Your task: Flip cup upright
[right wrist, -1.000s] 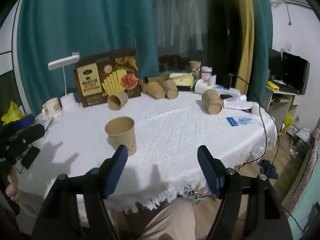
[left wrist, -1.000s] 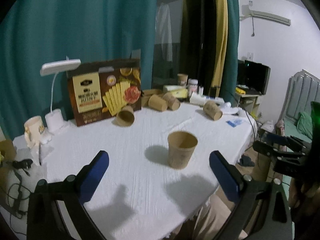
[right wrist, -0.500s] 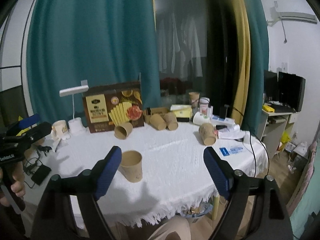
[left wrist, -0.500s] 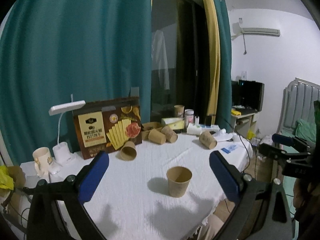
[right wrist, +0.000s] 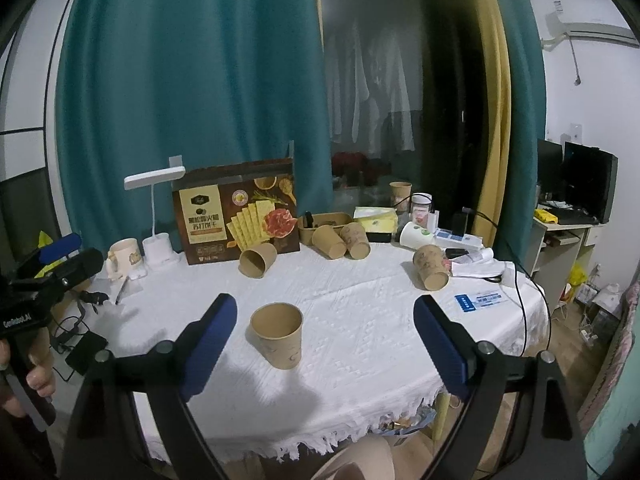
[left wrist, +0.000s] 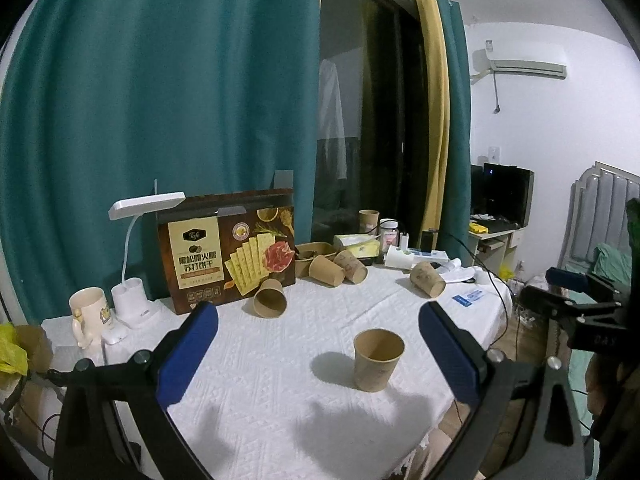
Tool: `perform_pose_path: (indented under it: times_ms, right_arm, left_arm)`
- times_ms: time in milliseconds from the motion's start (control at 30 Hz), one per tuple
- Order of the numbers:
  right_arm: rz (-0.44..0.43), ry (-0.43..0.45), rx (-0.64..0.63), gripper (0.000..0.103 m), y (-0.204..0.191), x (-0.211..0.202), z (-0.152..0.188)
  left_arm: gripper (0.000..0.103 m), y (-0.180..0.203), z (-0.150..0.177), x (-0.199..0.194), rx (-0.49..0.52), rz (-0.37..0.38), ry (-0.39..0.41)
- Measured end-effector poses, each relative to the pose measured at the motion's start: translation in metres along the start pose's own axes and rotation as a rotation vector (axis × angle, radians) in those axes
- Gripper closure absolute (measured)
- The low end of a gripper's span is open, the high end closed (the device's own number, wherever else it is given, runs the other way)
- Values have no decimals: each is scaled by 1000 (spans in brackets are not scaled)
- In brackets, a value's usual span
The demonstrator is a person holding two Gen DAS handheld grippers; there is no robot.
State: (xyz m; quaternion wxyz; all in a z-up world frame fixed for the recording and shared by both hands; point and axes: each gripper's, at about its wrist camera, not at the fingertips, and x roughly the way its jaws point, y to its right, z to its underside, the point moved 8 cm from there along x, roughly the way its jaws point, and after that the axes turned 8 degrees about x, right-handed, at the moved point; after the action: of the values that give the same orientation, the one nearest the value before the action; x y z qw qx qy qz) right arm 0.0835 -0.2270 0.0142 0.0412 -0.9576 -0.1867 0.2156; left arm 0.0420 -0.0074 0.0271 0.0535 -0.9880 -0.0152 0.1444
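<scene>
the cup (right wrist: 277, 336) is standing upright on the counter (right wrist: 360, 320), free of both tongs. the right tongs (right wrist: 324, 340) have just been opening and are gaping wide, empty; the left tongs (left wrist: 320, 354) are spread too. best backing away without clipping its rim. the counter's near edge is getting cut off.

From my seat, the near half of the white tablecloth (right wrist: 360, 344) lies open; only the upright paper cup (right wrist: 277, 334) stands in it. Farther back, the way is crowded: a tipped cup (right wrist: 257, 260) before the cracker box (right wrist: 236, 216), two tipped cups (right wrist: 344, 240) beside it, another tipped cup (right wrist: 430, 268) to the right. A cable (right wrist: 520, 280) crosses the right edge; desk lamp (right wrist: 158, 216) and mug (right wrist: 122, 258) block the left.
</scene>
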Motion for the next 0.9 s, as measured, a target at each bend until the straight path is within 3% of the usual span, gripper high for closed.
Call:
perform_pose_path:
  times_ms: [900]
  right_arm:
    - [-1, -6, -3, 14, -4, 10, 4]
  left_arm:
    - [3, 4, 2, 7, 1, 17, -5]
